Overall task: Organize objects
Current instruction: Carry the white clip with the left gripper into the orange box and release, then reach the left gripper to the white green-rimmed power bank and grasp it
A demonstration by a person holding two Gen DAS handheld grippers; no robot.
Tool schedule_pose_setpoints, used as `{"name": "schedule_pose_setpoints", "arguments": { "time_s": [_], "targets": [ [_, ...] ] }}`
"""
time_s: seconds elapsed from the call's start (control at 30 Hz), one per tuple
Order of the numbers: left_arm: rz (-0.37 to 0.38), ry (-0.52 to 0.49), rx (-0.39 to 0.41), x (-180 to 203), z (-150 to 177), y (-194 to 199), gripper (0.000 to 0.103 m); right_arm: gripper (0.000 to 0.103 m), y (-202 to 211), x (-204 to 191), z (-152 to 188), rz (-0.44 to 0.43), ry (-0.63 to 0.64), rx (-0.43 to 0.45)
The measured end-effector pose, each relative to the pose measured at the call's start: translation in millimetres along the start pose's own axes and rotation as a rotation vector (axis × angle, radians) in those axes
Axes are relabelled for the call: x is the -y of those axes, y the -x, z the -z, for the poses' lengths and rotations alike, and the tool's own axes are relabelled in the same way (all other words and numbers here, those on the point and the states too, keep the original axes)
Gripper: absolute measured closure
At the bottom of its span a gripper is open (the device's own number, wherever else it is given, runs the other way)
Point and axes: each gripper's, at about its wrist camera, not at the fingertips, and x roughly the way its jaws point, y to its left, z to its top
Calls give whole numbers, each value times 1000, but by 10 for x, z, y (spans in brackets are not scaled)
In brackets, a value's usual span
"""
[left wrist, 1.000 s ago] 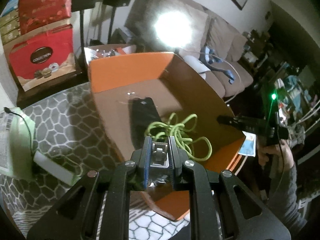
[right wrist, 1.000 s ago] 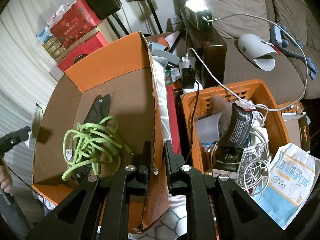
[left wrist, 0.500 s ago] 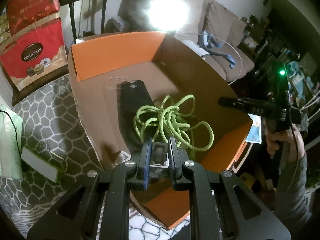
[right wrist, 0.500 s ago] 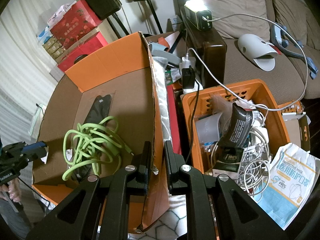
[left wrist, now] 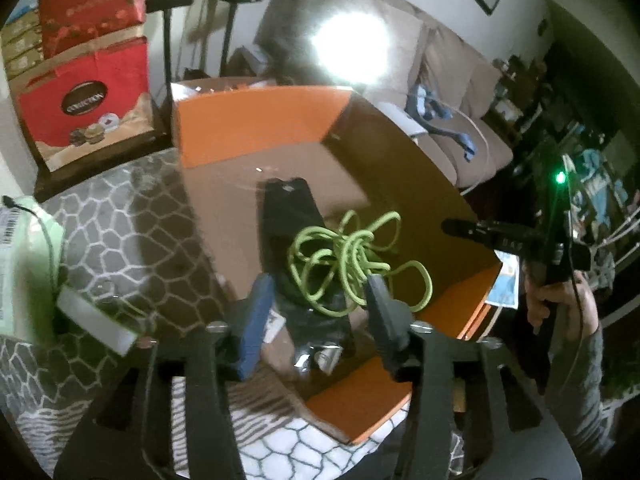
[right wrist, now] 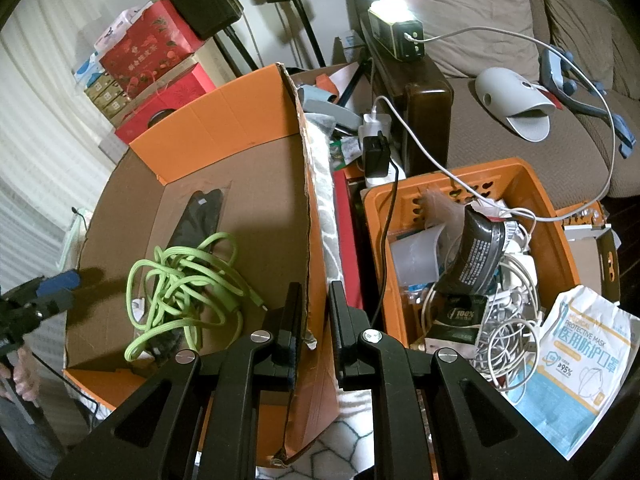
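- Orange cardboard box (right wrist: 224,132), brown inside, open top; both views look into it. Right-side wall edge is torn and ragged in the right wrist view.
- Lime-green braided cable (right wrist: 184,276) lies in a loose tangle on the box floor, partly on top of a flat black packet (right wrist: 200,220) in a clear sleeve. Left wrist view shows the same cable (left wrist: 344,260) and packet (left wrist: 292,208), blurrier.
- Left gripper (left wrist: 320,300): released, jaws wide apart w/ nothing between them, hanging above the near end of the box. One finger (left wrist: 256,320) has a blue pad. In the right wrist view it shows only as a small blue-tipped shape (right wrist: 44,292) at the box's left wall.
- Small shiny item (left wrist: 320,356) w/ a white tag beside it lies on the box floor below the left gripper; too blurred to name. Only the left wrist view shows it.
- Right gripper (right wrist: 312,304): jaws a narrow gap apart, straddling the box's right wall edge; can't tell if they pinch it. In the left wrist view it appears at far right (left wrist: 500,236), held by a hand (left wrist: 556,300), green LED lit.
- Only the right wrist view shows the orange plastic crate (right wrist: 552,216) w/ slotted walls, just right of the box, crammed w/ white cables, a black pouch, a clear cup; a face-mask pack (right wrist: 580,364) lies beside it.
- Only the left wrist view shows the grey rug (left wrist: 132,220) w/ white honeycomb lines.
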Motion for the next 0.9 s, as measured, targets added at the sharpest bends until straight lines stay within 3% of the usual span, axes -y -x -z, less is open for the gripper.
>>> {"name": "schedule_pose_setpoints", "arguments": {
  "time_s": [0.2,0.27,0.6,0.9],
  "targets": [
    [-76,45,57,-248,-13,225,19,91,-1,-1,0,1,1,-1],
    [-80,75,66,-373,-12,290,15,91,0,-1,0,1,0,0],
    [-158,156,118,-828,80,586,1,91,-5,-20,-16,6,2,-3],
    [-235,249,60,-1242,308,401,0,91,-3,-26,-22,7,1,-3]
  ]
}}
